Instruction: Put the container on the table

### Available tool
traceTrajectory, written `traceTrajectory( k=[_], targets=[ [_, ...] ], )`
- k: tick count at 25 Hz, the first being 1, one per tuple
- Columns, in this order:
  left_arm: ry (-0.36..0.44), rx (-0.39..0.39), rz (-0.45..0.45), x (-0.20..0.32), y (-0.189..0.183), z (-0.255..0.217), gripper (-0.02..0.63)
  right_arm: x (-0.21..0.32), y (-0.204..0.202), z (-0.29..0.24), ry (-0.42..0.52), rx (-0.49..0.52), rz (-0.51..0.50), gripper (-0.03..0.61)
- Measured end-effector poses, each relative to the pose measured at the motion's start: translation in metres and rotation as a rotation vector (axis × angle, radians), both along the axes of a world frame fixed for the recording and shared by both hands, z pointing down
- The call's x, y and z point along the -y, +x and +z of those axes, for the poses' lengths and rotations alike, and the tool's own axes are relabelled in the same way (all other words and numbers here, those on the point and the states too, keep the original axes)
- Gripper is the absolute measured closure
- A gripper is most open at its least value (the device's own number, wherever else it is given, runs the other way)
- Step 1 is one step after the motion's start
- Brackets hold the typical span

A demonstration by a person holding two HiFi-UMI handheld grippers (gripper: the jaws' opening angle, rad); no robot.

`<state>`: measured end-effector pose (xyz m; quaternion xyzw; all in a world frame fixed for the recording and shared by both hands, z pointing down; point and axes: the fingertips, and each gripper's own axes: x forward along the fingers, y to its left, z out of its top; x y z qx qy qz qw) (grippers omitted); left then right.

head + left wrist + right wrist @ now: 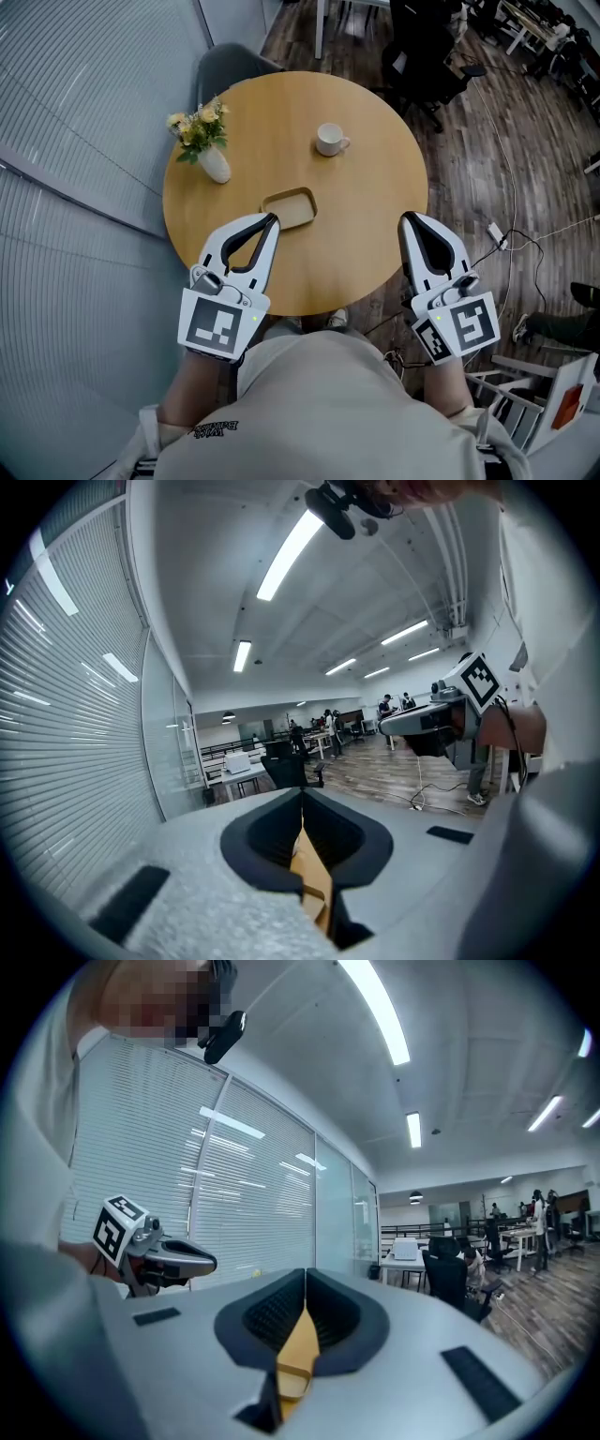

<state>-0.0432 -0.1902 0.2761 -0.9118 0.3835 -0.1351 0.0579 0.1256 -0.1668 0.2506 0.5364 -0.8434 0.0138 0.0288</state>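
The container (289, 207) is a shallow tan tray with rounded corners, lying flat on the round wooden table (356, 216) near its front edge. My left gripper (273, 219) is shut and empty, its tip right at the tray's near-left edge; I cannot tell whether it touches. My right gripper (406, 218) is shut and empty too, over the table's right rim, well clear of the tray. In the left gripper view the left gripper (302, 795) shows its jaws pressed together, with only wood colour in the slit. The right gripper (305, 1273) looks the same in its own view.
A white cup (328, 140) stands beyond the tray. A white vase of yellow flowers (211, 159) sits at the table's left. A glass wall with blinds runs along the left. Office chairs (422, 56) and floor cables (511, 239) lie to the right and beyond.
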Motion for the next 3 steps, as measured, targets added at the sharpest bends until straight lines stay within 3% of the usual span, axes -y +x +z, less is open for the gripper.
traceTrajectory(
  k=[3],
  targets=[
    [-0.002, 0.008, -0.001, 0.0010, 0.0013, 0.0015, 0.589, 0.0011, 0.0004, -0.0017, 0.001, 0.003, -0.001, 0.548]
  ],
)
